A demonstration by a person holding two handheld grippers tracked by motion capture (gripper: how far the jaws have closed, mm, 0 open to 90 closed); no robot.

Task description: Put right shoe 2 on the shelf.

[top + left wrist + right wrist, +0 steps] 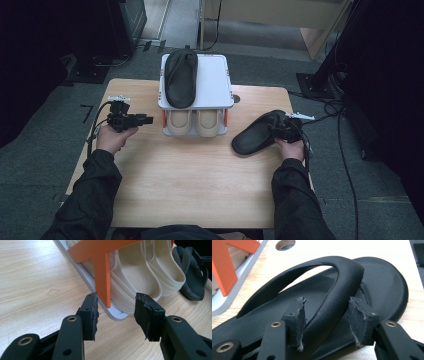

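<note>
While the left gripper (116,315) stands apart beside the rack (215,82), the right gripper (327,320) straddles the slipper's (382,290) strap (342,275), unclamped.

We see the high view dim and soft, corners falling to near black around the lit wooden table (200,175); light comes from above, shadows faint. In the right gripper view the far tabletop blows out to white glare past the black slipper (372,290). Left gripper view is bright and even, near jaws slightly soft, wide-angle stretch at the edges.
</note>
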